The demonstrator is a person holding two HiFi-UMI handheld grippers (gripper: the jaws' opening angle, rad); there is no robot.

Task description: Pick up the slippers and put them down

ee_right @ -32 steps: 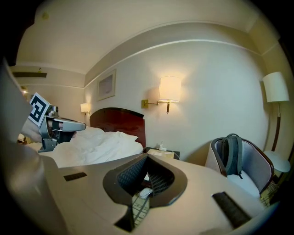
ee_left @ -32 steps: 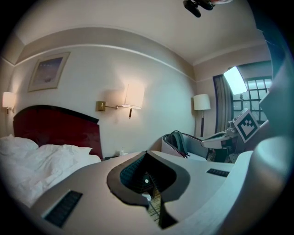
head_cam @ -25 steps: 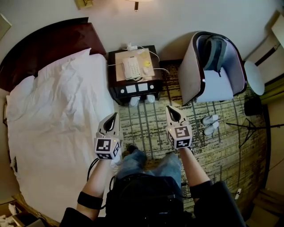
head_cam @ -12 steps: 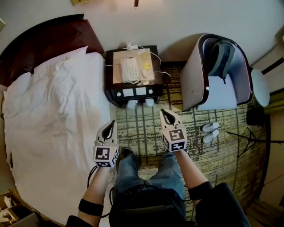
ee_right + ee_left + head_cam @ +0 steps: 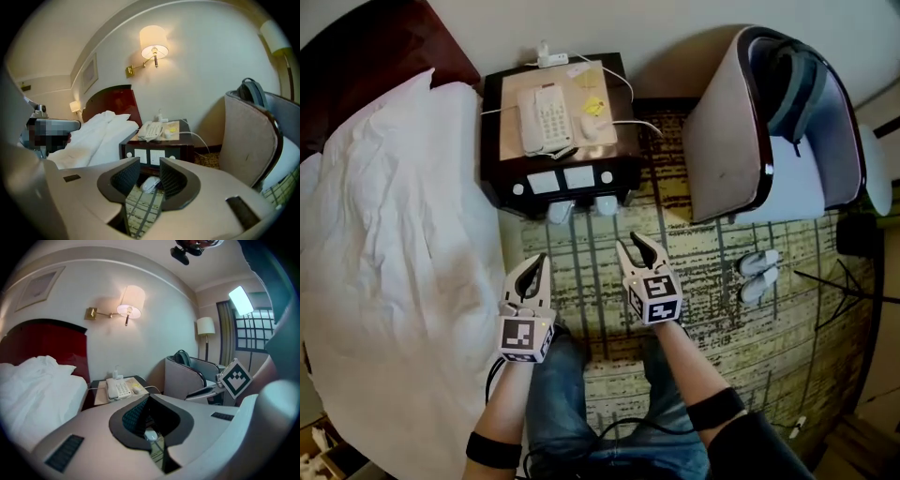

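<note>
We have the wide white-sheeted bed (image 5: pixel 384 244) off to the left of our left gripper (image 5: pixel 540 261). The curved grey armchair with dark trim (image 5: pixel 727 150) is ahead and to the right of our right gripper (image 5: pixel 630 242), and the dark wooden nightstand (image 5: pixel 628 159) is straight ahead of both. At the nightstand's foot, a little ahead of the jaw tips, lies a pair of white fabric slippers (image 5: pixel 561 211). A second white pair (image 5: pixel 759 262) lies well to the right of the right gripper, near the armchair.

The left gripper's jaws are pressed together with nothing in them. The right gripper's jaws have just been opening and stand partly apart, empty; one slipper shows beyond the gap, well short of the pads.

We judge this to be the reach toward the nearer pair. Next we need to open the left jaws too, go lower and forward, and line each gap over a slipper before closing.
</note>
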